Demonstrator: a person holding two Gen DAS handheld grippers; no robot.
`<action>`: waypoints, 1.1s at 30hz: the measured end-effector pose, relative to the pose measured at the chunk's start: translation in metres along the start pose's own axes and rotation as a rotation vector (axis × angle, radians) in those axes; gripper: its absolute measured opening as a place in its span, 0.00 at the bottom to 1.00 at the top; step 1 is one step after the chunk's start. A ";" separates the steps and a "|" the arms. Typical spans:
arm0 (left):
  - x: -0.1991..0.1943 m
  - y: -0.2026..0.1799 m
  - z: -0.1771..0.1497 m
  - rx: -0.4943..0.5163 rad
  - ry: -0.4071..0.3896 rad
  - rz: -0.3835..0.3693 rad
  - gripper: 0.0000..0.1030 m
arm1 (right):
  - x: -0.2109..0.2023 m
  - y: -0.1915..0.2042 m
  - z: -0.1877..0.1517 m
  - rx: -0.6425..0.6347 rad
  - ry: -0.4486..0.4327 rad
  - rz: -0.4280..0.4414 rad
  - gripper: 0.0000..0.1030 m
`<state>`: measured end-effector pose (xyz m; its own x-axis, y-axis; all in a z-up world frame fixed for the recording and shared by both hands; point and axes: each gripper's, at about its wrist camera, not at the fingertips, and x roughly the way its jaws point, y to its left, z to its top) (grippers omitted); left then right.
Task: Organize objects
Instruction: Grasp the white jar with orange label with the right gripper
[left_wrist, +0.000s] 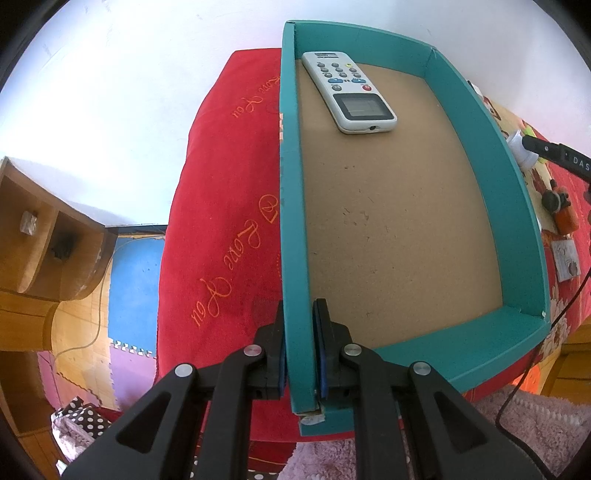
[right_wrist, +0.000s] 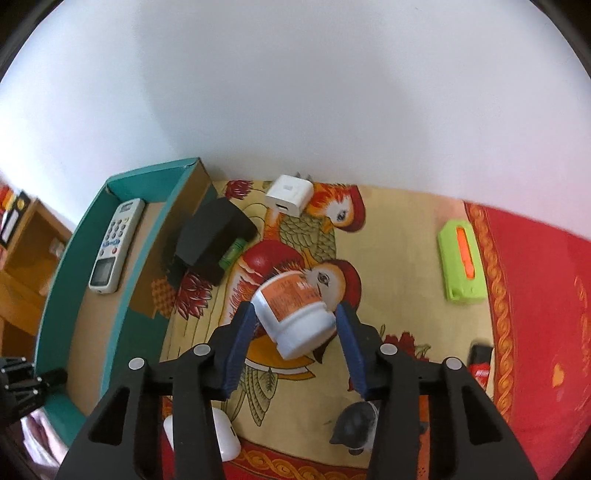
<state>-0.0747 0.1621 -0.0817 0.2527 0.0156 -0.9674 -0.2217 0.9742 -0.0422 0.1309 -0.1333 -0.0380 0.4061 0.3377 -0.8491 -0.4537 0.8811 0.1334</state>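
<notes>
White orange-labelled jar (right_wrist: 295, 310) lies tilted, seemingly unclamped; remote (left_wrist: 347, 90) inside teal box (left_wrist: 293, 221)

The left gripper (left_wrist: 300, 347), at the lower centre of its frame, has matte black plastic linkage arms with triangular cut-outs, round silver pivot screws and flat blue rubber pads on its fingers (left_wrist: 320, 350). The right gripper (right_wrist: 295, 350) is built the same: black arms, silver screws, blue pads (right_wrist: 240, 347).

The left gripper (left_wrist: 299, 343) points steeply down, its 2 jaws clamped on a box wall (left_wrist: 293, 221). The right gripper (right_wrist: 297, 332) tilts down, jaws apart around a jar (right_wrist: 295, 314).
</notes>
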 end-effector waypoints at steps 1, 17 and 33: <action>0.000 0.000 0.000 0.000 0.000 0.000 0.11 | 0.001 0.004 0.002 -0.018 0.004 -0.014 0.46; 0.000 -0.002 0.000 0.004 0.005 0.012 0.11 | 0.030 0.010 -0.017 -0.128 0.045 -0.055 0.43; 0.000 -0.003 0.001 -0.001 0.003 0.013 0.11 | -0.002 0.014 -0.008 -0.170 0.099 -0.087 0.39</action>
<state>-0.0735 0.1594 -0.0813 0.2470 0.0279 -0.9686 -0.2257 0.9737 -0.0295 0.1174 -0.1238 -0.0388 0.3734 0.2210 -0.9010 -0.5508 0.8343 -0.0236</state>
